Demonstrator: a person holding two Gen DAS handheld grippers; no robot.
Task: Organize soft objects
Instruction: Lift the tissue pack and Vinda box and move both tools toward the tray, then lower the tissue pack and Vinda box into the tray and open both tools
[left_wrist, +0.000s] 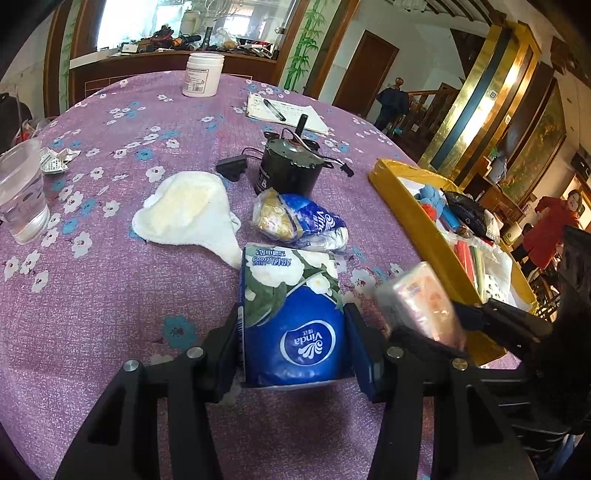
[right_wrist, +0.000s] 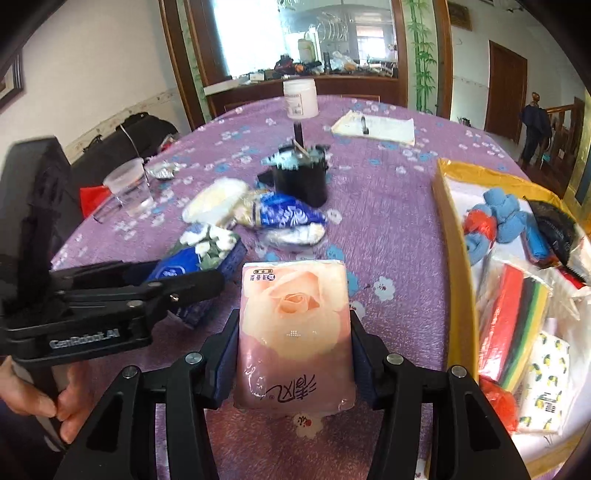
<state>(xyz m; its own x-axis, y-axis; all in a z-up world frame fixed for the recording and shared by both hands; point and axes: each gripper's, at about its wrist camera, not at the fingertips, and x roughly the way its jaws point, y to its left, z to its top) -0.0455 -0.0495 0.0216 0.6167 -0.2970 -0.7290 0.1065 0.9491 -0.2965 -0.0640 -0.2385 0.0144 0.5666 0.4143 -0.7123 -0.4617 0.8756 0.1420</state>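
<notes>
My left gripper is shut on a blue Vinda tissue pack, held just above the purple tablecloth; it also shows in the right wrist view. My right gripper is shut on a pink rose tissue pack, which shows blurred in the left wrist view, next to the yellow box. A white cloth and a crumpled blue tissue bag lie on the table ahead. The yellow box holds several soft items, among them a blue plush toy.
A black motor with wires, a notebook with a pen, a white jar and a clear plastic cup stand on the round table. A person in red stands at the far right.
</notes>
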